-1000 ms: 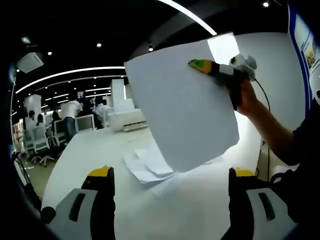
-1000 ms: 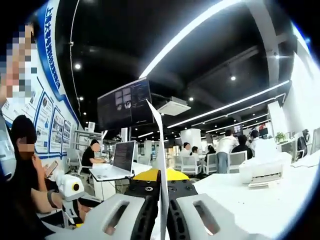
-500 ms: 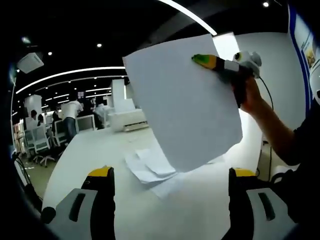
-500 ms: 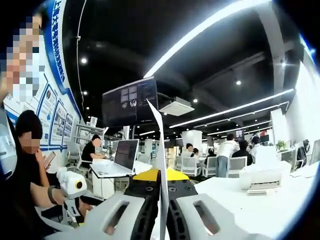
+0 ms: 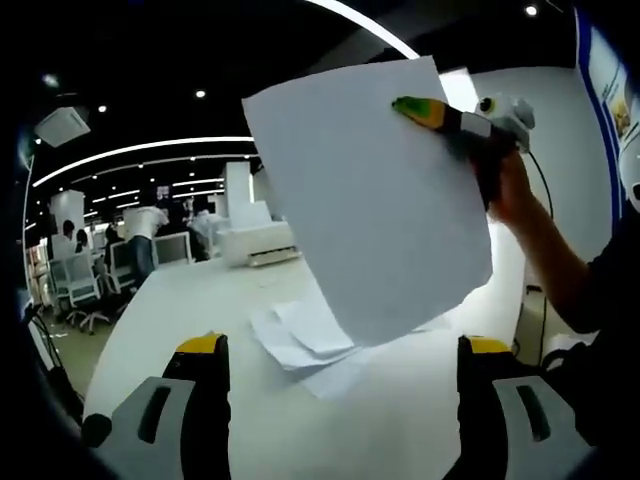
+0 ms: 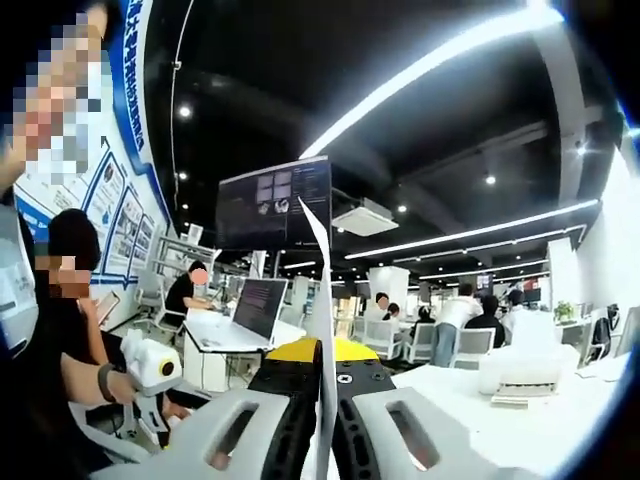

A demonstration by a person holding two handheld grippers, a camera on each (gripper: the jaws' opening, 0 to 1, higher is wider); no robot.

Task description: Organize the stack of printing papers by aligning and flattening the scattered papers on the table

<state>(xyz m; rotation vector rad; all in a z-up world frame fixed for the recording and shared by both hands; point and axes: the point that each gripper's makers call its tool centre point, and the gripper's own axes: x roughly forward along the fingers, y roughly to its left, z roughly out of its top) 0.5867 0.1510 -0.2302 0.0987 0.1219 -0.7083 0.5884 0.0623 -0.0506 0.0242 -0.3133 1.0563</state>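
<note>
A white sheet of paper (image 5: 365, 195) hangs in the air above the table, pinched near its upper right corner by my right gripper (image 5: 415, 108), which a hand holds. In the right gripper view the same sheet (image 6: 323, 330) shows edge-on, clamped between the shut jaws of my right gripper (image 6: 322, 352). Several loose white papers (image 5: 305, 335) lie scattered in a pile on the white table (image 5: 180, 300). My left gripper (image 5: 340, 345) stands open low over the table's near side, with nothing between its fingers.
A white printer-like box (image 5: 255, 240) sits at the table's far side. People and office chairs (image 5: 80, 280) stand beyond the left edge. In the right gripper view a person sits at a laptop (image 6: 250, 310) and a white box (image 6: 525, 375) rests on the table.
The right gripper has lifted the sheet a little higher and to the right. The left gripper and the pile on the table have not moved.
</note>
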